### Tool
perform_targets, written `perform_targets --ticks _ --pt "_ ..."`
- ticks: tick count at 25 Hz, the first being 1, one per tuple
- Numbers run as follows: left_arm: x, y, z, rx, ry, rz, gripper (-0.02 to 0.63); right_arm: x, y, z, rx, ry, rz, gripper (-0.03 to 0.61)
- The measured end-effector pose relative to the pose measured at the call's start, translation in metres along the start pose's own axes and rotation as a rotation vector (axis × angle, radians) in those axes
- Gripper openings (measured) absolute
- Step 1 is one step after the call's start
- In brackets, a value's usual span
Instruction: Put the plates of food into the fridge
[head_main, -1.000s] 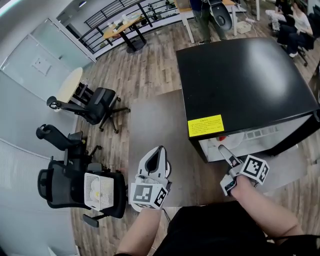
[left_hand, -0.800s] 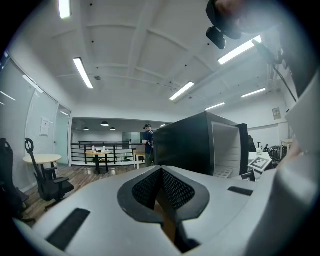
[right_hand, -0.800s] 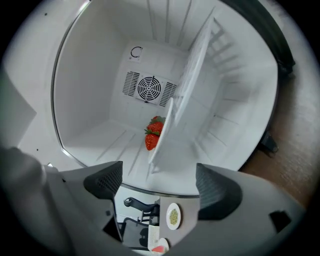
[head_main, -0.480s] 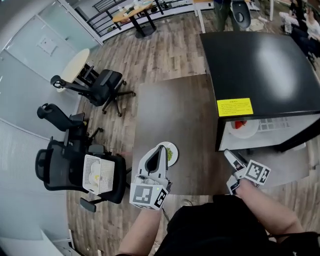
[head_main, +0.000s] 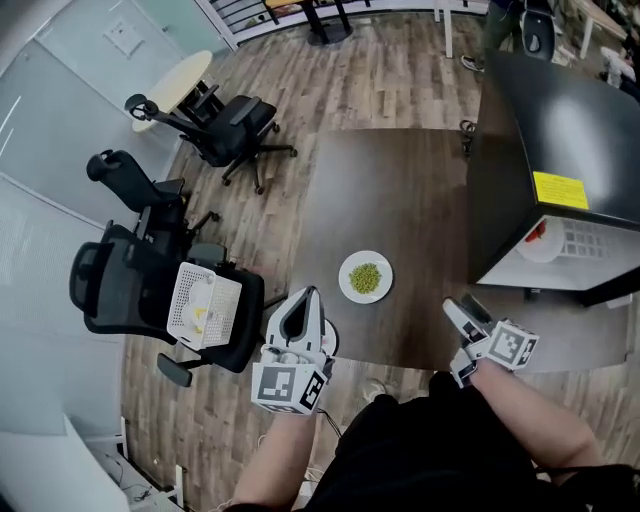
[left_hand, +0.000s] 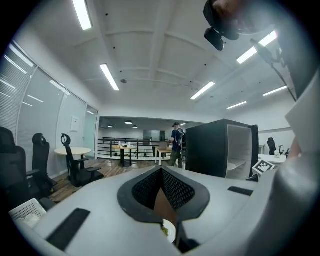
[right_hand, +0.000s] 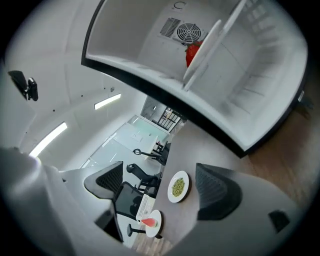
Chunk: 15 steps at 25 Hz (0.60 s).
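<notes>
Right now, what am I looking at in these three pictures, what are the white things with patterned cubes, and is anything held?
A person holds them: the left hand-held gripper, shut on nothing, and the right hand-held gripper, open and empty. One picture looks down from a camera on the person's head; the other two look along each one's jaws. A plate of green food lies on the table. The black fridge stands open, a plate with something red inside.
</notes>
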<state>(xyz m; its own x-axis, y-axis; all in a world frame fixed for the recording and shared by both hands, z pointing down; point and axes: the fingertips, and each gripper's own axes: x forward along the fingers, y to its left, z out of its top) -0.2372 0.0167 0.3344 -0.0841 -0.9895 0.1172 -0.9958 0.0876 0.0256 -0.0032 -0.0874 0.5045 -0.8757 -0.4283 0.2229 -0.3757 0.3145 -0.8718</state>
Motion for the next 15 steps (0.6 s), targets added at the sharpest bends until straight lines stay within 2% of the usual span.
perform_targets --ticks 5,15 --pt "-0.033 0.039 -0.004 -0.015 0.006 0.069 0.005 0.023 0.016 -0.041 0.003 0.078 -0.021 0.465" --pt "-0.109 0.116 -0.013 -0.03 0.01 0.188 0.005 0.076 0.063 -0.124 -0.02 0.204 0.02 0.465"
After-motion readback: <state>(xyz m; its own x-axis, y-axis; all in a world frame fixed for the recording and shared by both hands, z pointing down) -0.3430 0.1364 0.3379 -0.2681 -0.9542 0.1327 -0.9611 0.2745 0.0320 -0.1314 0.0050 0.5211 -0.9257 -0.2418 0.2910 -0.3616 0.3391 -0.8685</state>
